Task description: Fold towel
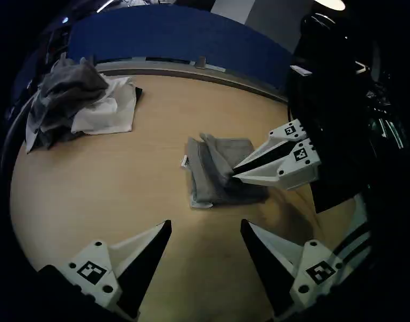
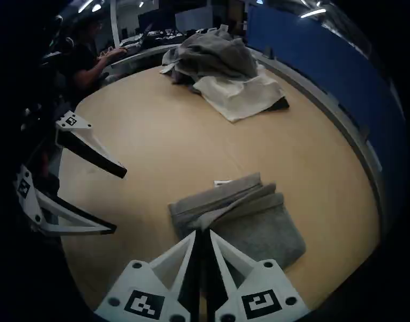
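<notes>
A grey towel (image 1: 207,185) lies partly folded on the round wooden table (image 1: 97,182), with a white tag at its left edge. In the left gripper view my right gripper (image 1: 234,174) reaches in from the right, shut on a raised fold of the towel. The right gripper view shows the same towel (image 2: 264,231) just ahead, with a ridge of cloth running from my right gripper (image 2: 202,233) up to the right. My left gripper (image 1: 205,222) is open above the table just short of the towel. It also appears open at the left in the right gripper view (image 2: 118,201).
A heap of grey and white towels (image 1: 71,102) sits at the table's far left, also seen as the heap (image 2: 221,59) in the right gripper view. A blue partition (image 1: 178,37) runs along the far edge. A person (image 2: 89,59) sits at a desk beyond the table.
</notes>
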